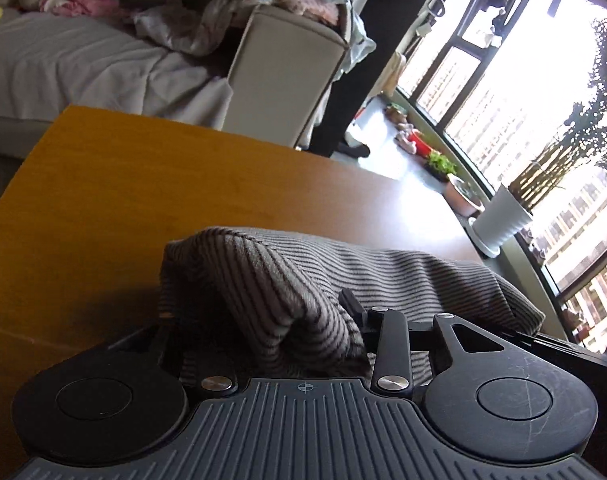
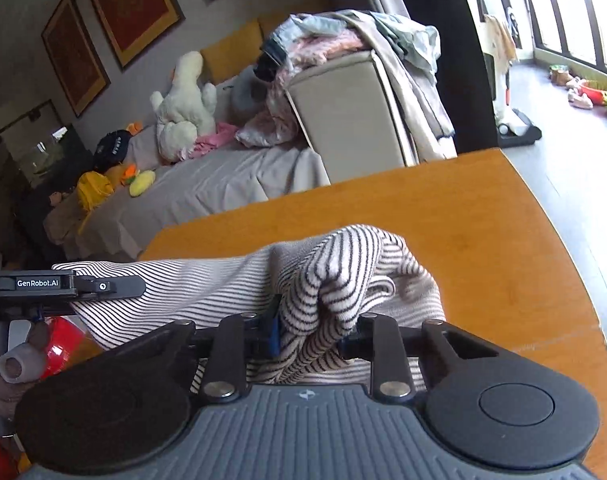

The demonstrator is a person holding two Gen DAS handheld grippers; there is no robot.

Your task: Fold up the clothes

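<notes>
One striped garment (image 2: 343,280), pinched by two claws: left claw (image 1: 263,332), right claw (image 2: 315,332).

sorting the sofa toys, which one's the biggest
The white plush, sitting by the yellow cushions. It dwarfs the small yellow toy lying lower down on the sofa cover.

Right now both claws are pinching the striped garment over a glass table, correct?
Not quite: the table is orange-brown wood, not glass, as the right wrist view shows. Both the left claw and right claw do pinch the striped garment.
</notes>
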